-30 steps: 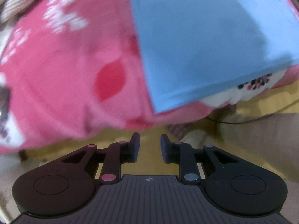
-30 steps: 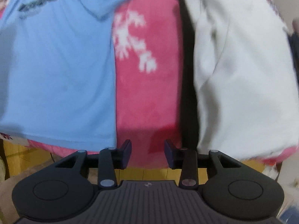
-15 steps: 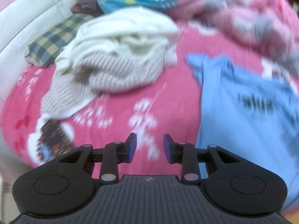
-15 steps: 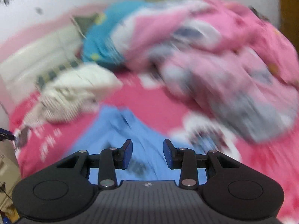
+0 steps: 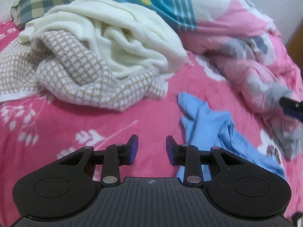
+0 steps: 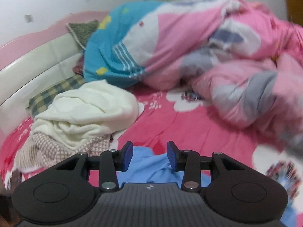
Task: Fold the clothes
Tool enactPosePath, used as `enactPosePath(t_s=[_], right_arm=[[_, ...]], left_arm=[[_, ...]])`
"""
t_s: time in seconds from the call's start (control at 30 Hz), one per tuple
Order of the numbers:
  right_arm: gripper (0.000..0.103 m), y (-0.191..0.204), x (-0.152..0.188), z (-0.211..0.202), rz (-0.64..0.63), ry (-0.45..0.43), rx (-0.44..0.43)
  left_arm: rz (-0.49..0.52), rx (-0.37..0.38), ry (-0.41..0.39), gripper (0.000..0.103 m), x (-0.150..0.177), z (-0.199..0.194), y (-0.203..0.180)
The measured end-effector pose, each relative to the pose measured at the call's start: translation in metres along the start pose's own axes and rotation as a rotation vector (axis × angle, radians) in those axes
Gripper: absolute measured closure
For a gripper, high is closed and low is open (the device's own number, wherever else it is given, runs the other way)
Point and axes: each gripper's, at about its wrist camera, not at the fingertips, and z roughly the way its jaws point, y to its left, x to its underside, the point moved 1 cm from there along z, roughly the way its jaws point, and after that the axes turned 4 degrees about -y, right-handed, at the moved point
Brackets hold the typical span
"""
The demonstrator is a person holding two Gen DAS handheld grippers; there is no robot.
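- Your left gripper (image 5: 152, 149) has its 2 fingers (image 5: 132, 149) spread wide with nothing between them; only the pink bedsheet (image 5: 75, 121) shows in the gap.
- Your right gripper (image 6: 149, 156) is likewise spread wide and holds nothing; its blue-padded fingers (image 6: 127, 156) hang above the light blue T-shirt (image 6: 151, 168).
- In the left wrist view the light blue T-shirt (image 5: 214, 130) lies rumpled on the bedsheet just right of the left gripper, one sleeve stretching away toward the head of the bed, its lower part hidden behind the gripper body.
- In the right wrist view the shirt's bunched upper edge sits directly under the gap between the fingers; whether the pads touch the cloth you cannot tell.
- The tip of your right gripper (image 5: 292, 107) pokes in at the right edge of the left wrist view, blurred.
- Left of the shirt, well apart from it, a cream knit garment (image 5: 121, 37) is heaped over a beige houndstooth garment (image 5: 79, 75).
- Behind that heap a green plaid pillow (image 5: 43, 3) lies against the padded headboard (image 6: 37, 64).
- To the right a crumpled pink, grey and teal quilt (image 6: 217, 53) is piled on the bed, beyond the shirt.
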Motion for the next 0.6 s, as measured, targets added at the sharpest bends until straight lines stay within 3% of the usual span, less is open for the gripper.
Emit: enactPosePath(t_s=[0.03, 0.13, 0.2, 0.27, 0.53, 0.6], right_arm=[[0.059, 0.007, 0.0, 0.005, 0.009, 0.014, 0.008], [0.035, 0.027, -0.001, 0.02, 0.036, 0.056, 0.033], [0.024, 0.042, -0.002, 0.027, 0.043, 0.065, 0.052], [0.001, 0.054, -0.006, 0.027, 0.026, 0.046, 0.074], [0.0, 0.08, -0.015, 0.03, -0.004, 0.043, 0.084], [0.0, 0.08, -0.014, 0.032, 0.002, 0.035, 0.064]], left_arm=[[0.005, 0.007, -0.005, 0.071, -0.002, 0.004, 0.001], [0.047, 0.017, -0.007, 0.068, -0.009, 0.011, 0.006], [0.077, 0.021, -0.008, 0.06, -0.014, 0.014, 0.01], [0.069, 0.026, -0.015, 0.05, -0.018, 0.014, 0.017], [0.048, 0.049, -0.03, 0.035, -0.026, 0.021, 0.036], [0.046, 0.046, -0.038, 0.027, -0.026, 0.022, 0.036]])
